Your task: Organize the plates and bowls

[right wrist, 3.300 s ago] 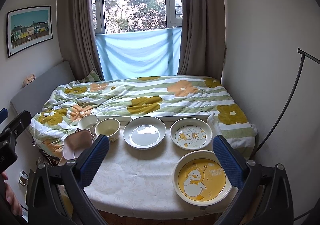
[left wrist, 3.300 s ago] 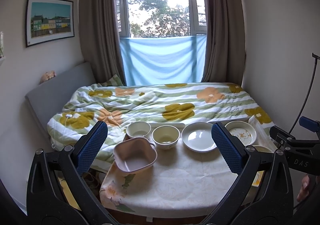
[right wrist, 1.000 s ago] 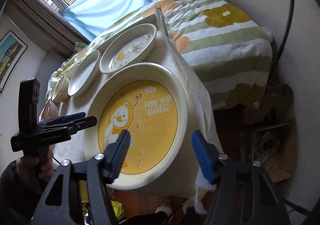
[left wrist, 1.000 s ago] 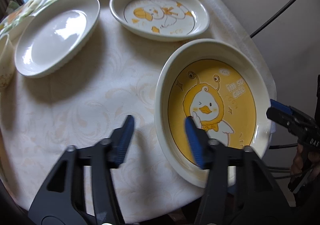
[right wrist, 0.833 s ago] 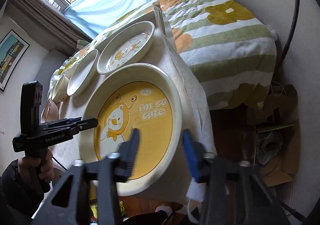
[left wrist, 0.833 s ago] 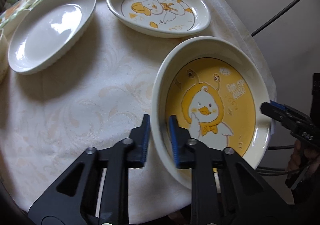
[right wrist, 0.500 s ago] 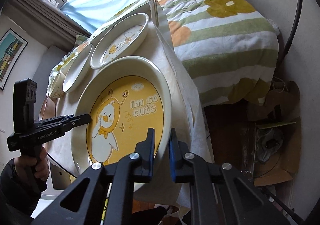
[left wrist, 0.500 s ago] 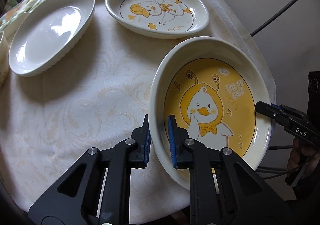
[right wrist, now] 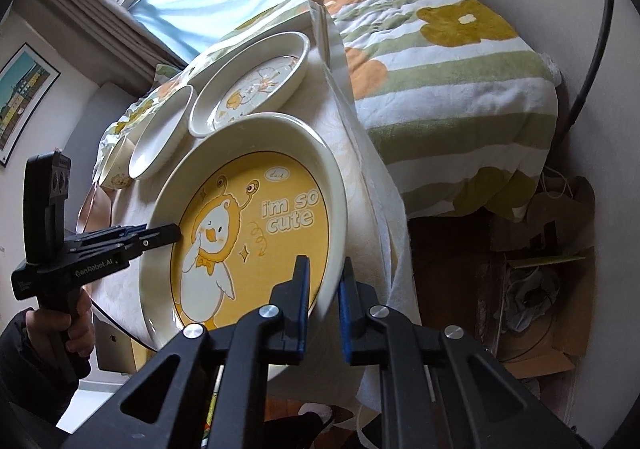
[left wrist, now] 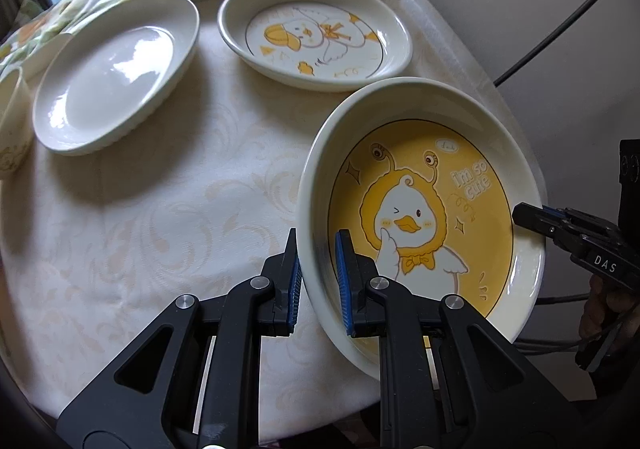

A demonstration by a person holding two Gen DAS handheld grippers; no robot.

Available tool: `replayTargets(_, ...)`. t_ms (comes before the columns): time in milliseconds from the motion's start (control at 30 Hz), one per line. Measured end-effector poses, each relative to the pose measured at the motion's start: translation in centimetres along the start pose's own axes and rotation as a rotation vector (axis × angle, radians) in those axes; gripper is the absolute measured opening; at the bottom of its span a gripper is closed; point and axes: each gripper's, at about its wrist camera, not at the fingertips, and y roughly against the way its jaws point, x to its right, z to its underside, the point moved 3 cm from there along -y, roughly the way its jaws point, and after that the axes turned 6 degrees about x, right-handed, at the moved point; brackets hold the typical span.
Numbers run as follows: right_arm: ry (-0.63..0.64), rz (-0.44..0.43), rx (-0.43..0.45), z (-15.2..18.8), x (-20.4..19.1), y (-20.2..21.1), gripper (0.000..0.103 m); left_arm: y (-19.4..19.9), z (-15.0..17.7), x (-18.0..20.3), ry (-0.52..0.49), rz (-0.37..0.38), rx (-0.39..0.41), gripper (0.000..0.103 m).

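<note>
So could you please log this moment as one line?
left gripper: shut on yellow plate rim | right gripper: shut on opposite rim | plate: tilted

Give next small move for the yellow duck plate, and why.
Probably lift it straight up a little, both tools together. The left tool and right tool each clamp opposite rims of the yellow duck plate, which sits tilted by the tablecloth edge.

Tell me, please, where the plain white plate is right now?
In the left wrist view the white plate sits at the far left of the table, beside the smaller duck plate on its right.
</note>
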Motion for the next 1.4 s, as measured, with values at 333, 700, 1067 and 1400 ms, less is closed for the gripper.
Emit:
replayTargets(333,0.097,-0.078,-0.005,-2.7,-5.0,2.1,0.012,7.7,0.7,-2.7,0.078,-0.055,0.085,0.014)
replayTargets(700,0.213,-0.16,-0.038,-2.9,-16.2,-1.5,0.012,14.4,4.9,-12.9,0.198,-0.131,0.118,0.014)
replayTargets(1067,0.206,-0.16,-0.136,0.9,-24.2,-8.8,0.012,14.1,9.5,-24.7,0.243,-0.141,0.06,0.014)
replayTargets(1400,0.187,-0.153,-0.162,3.5,-27.2,-13.1,0.012,12.5,11.9,-30.1,0.26,-0.143,0.041,0.014)
